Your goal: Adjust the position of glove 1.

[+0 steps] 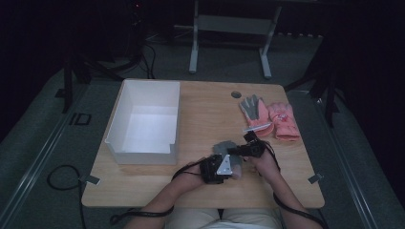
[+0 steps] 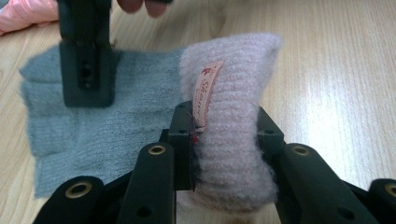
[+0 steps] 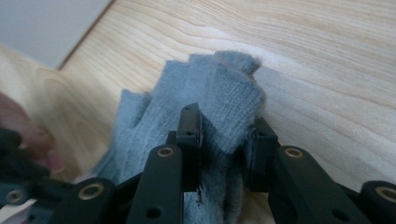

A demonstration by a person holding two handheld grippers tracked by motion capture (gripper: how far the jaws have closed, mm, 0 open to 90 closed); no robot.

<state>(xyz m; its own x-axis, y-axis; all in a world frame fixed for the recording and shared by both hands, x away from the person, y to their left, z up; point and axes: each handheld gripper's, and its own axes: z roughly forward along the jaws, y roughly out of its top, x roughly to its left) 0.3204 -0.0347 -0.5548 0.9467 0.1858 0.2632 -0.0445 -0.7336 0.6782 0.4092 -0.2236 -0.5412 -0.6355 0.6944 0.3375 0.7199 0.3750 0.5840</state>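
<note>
A knitted glove lies on the wooden table (image 1: 200,114) in front of the person, grey at the hand part (image 2: 130,107) and pale pink at the ribbed cuff (image 2: 233,88), which carries a small label. My left gripper (image 2: 224,126) is shut on the pink cuff, squeezing it between its pads. My right gripper (image 3: 224,135) is shut on the grey finger end of the glove (image 3: 219,88). In the high view the left gripper (image 1: 234,169) and right gripper (image 1: 232,151) meet over the glove (image 1: 223,147) near the table's front middle. One black fingertip (image 2: 86,70) of the right gripper rests on the grey knit.
An open white box (image 1: 125,143) stands at the table's left. Two more gloves lie at the back right, one with a grey palm (image 1: 254,112) and one pink (image 1: 283,121). A round grommet (image 1: 236,94) sits near the far edge. Cables trail off the front edge.
</note>
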